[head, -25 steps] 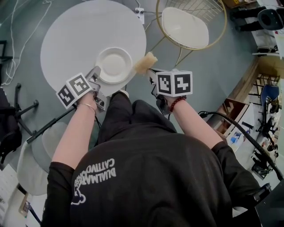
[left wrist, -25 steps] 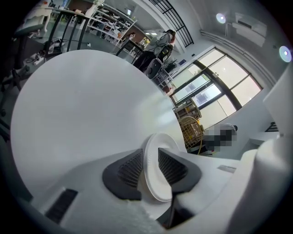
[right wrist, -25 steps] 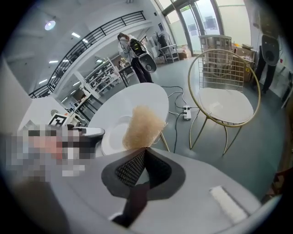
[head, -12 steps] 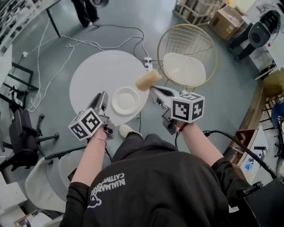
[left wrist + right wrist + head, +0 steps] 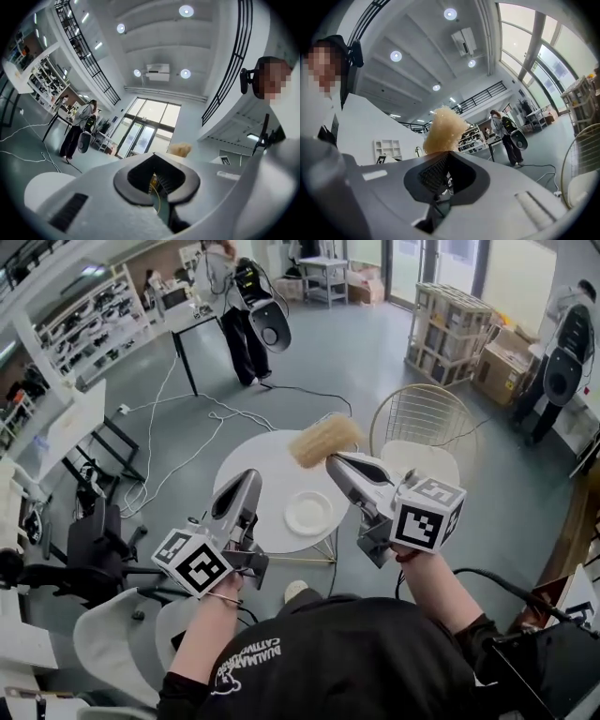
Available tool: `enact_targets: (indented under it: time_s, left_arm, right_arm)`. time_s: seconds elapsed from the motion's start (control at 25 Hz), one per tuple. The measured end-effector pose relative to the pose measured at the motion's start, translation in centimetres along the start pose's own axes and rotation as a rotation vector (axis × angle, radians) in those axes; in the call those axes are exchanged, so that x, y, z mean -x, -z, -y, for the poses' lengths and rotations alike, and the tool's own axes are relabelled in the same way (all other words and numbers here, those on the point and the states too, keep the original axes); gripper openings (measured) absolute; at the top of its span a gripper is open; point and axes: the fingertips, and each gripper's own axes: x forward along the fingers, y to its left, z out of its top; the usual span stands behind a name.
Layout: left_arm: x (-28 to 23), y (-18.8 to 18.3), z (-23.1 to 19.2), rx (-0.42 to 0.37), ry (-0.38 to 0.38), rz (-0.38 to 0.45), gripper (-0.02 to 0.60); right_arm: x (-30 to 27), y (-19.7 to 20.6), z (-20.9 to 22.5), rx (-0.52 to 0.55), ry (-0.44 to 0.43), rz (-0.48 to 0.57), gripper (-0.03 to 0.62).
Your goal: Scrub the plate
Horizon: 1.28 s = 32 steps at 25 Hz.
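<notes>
A white plate lies on the round white table, far below both grippers and touched by neither. My left gripper is raised high and points out across the room. Its jaws have just been closing and now meet with nothing between them; in the left gripper view they face the ceiling. My right gripper is also raised and is shut on a tan sponge, which sticks up past the jaw tips. That sponge also shows beyond the left jaws.
A gold wire chair with a cream cushion stands right of the table. Cables trail over the floor. A black office chair and white chairs stand at the left. A person and stacked boxes are further back.
Both grippers rose from beside the plate to well above the table and turned from pointing down to about level. The left jaws shut. The plate stayed on the table.
</notes>
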Motion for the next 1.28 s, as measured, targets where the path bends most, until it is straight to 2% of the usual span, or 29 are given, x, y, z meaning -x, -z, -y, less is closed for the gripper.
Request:
enact_targets:
  time_s: [0.16, 0.32, 0.48, 0.64, 0.8, 1.04, 1.28]
  left_arm:
    - [2.4, -3.0, 3.3, -0.041, 0.033, 0.045, 0.000]
    - [4.4, -3.6, 5.1, -0.079, 0.079, 0.025, 0.000]
    - [6.5, -4.7, 3.9, -0.055, 0.098, 0.013, -0.002]
    - [9.3, -6.5, 2.0, -0.069, 0.088, -0.022, -0.002]
    - [12.3, -8.6, 1.0, -0.063, 0.112, -0.005, -0.002]
    - [13.6, -9.7, 1.1, -0.074, 0.150, 0.008, -0.002]
    - [13.1, -9.7, 0.8, -0.066, 0.157, 0.024, -0.002]
  right_arm:
    - [0.0, -1.4, -4.1, 0.022, -0.033, 0.044, 0.009]
    - [-0.1, -1.6, -6.5, 0.017, -0.022, 0.080, 0.009]
    - [-1.5, -0.9, -7.7, 0.012, 0.020, 0.080, 0.009]
    - [-4.0, -0.3, -9.5, 0.011, 0.064, 0.067, 0.009]
    - [-5.4, 0.6, -12.2, 0.019, 0.087, 0.072, 0.009]
    - [-6.1, 1.2, -13.3, 0.041, 0.108, 0.077, 0.009]
    - [-6.1, 1.2, -13.0, 0.054, 0.110, 0.067, 0.009]
